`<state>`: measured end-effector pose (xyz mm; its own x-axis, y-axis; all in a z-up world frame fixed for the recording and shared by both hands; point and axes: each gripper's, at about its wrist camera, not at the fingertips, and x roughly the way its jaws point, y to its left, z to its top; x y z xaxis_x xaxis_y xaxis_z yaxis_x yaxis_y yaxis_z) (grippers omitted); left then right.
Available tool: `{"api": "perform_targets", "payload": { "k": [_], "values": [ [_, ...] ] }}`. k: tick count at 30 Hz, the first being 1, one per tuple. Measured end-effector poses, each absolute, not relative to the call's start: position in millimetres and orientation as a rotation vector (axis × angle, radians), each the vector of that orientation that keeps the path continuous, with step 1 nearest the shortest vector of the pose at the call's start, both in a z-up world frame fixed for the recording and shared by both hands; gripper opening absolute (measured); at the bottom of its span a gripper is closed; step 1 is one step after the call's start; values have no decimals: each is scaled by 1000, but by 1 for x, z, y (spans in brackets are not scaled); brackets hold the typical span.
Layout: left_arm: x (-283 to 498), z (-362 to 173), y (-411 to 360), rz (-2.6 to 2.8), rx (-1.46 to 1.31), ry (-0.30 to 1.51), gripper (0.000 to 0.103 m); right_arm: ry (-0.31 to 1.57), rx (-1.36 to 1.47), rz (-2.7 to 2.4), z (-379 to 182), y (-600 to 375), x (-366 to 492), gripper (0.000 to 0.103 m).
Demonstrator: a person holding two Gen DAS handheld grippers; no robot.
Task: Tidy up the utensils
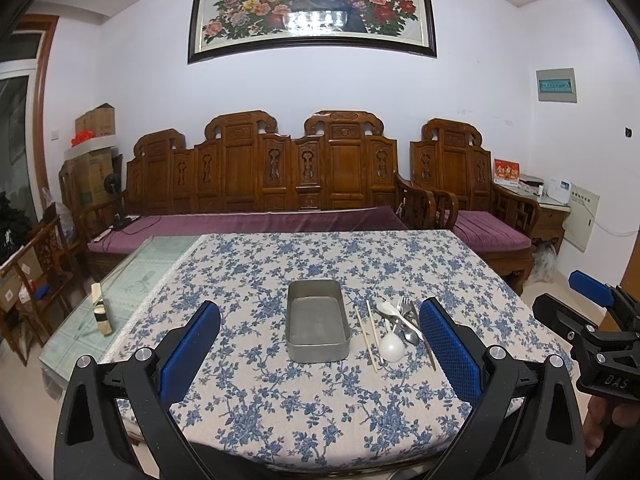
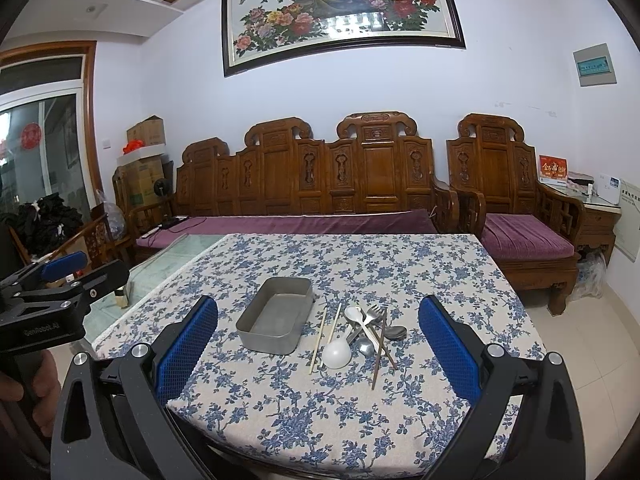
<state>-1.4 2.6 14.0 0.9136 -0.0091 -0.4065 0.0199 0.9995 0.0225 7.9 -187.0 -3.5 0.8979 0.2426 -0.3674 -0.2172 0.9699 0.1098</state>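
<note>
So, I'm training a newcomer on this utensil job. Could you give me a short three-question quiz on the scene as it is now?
1. True or false: the metal tin already holds a spoon.
2. Multiple choice: seen from the right wrist view, the utensil pile lies (A) inside the tin, (B) on the tablecloth to the right of the tin, (C) on the sofa.
3. Fill in: both the left tool and the right tool are ____ and hold nothing.

Key: 1 false, the tin is empty; 2 B; 3 open.
</note>
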Motion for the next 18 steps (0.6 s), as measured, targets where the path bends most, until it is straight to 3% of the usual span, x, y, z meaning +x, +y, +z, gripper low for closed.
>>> {"api": "perform_targets", "payload": {
  "k": [18],
  "values": [
    [2,12,1,-14,26,418,97,387,68,237,-2,-184,5,100]
  ]
}}
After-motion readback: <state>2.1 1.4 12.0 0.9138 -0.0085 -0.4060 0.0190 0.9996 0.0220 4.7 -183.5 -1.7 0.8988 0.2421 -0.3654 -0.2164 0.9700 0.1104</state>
